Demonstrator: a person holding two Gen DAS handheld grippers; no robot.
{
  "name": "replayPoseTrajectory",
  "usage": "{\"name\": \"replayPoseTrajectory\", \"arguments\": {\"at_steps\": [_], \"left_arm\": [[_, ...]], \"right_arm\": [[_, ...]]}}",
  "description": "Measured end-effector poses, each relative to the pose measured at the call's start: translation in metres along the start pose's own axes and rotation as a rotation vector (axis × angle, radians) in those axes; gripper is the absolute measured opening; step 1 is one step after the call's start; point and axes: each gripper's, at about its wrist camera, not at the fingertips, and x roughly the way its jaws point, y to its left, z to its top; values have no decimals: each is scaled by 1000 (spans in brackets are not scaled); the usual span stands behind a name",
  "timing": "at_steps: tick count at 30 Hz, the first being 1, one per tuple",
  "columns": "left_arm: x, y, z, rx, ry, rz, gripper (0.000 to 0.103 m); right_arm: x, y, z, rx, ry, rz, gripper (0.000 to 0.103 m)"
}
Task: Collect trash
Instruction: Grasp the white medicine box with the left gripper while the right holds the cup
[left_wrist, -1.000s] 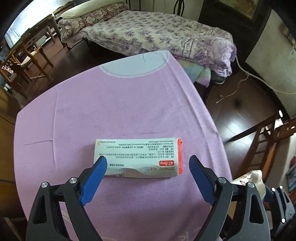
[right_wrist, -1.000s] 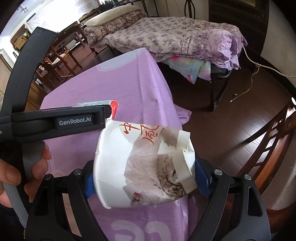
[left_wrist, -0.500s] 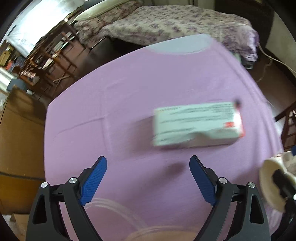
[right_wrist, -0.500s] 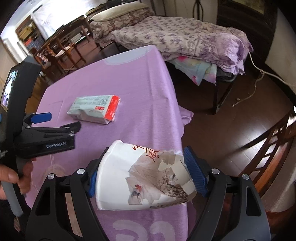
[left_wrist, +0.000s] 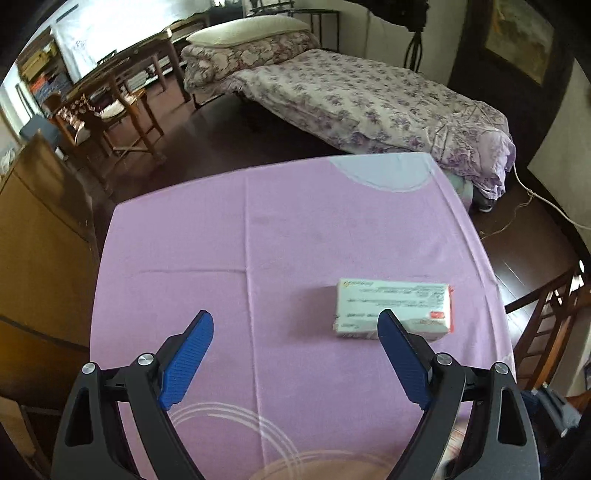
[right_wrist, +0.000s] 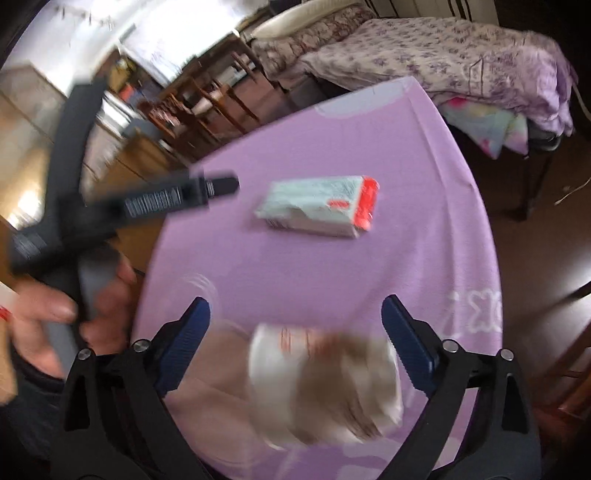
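The tabletop (left_wrist: 207, 236), draped in a pink-purple cloth, fills both views, with a bed (left_wrist: 369, 99) beyond its far edge. A white medicine box (left_wrist: 393, 308) with a red end lies flat toward the cloth's right side, untouched. Nearer the right wrist camera, a crumpled paper cup (right_wrist: 325, 384) shows as a blur below and between the pads; no pad presses it, so it appears to be dropping free. The right tool (right_wrist: 295, 347) has just been opening and its jaws stand spread wide. The left tool (left_wrist: 295, 354) is spread as well, empty, with the box just past its right pad. The step in hand looks like releasing the cup; where it lands cannot be told. Next, one tool must straddle the box's short sides and pinch it
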Motion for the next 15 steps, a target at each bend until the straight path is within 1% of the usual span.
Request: {"name": "replayPoseTrajectory", "arguments": {"at_steps": [1,2,4,5,6,8,9,11,12,13,15], "left_arm": [[2,2,-2,-2,8,1,89],[5,3,-5,-1,20,3,89],[8,10,-13,-12,32,1,89],[7,13,-17,-22,37,-2,89],[7,17,-21,-29,40,-8,89],[8,24,-27,-46,46,-22,89],[8,27,-30,-48,48,-20,89],[10,33,-35,-53,54,-17,89],[11,38,-38,-60,58,-18,89],[12,41,-40,-67,62,-18,89],[16,47,-41,-76,70,-15,89]], "right_arm": [[-3,-3,3,20,-19,11,92],[-5,-6,10,31,-56,-30,92],[-3,-4,21,5,-115,-172,92],[2,-4,30,-16,-128,-236,89],[7,-6,36,-12,-122,-242,85],[20,-16,52,45,-87,-191,61],[25,-19,59,62,-79,-193,56],[32,-21,70,57,-78,-290,35],[34,-22,73,55,-84,-337,33],[35,-22,73,55,-85,-354,33],[40,-22,72,16,-67,-418,33]]}}
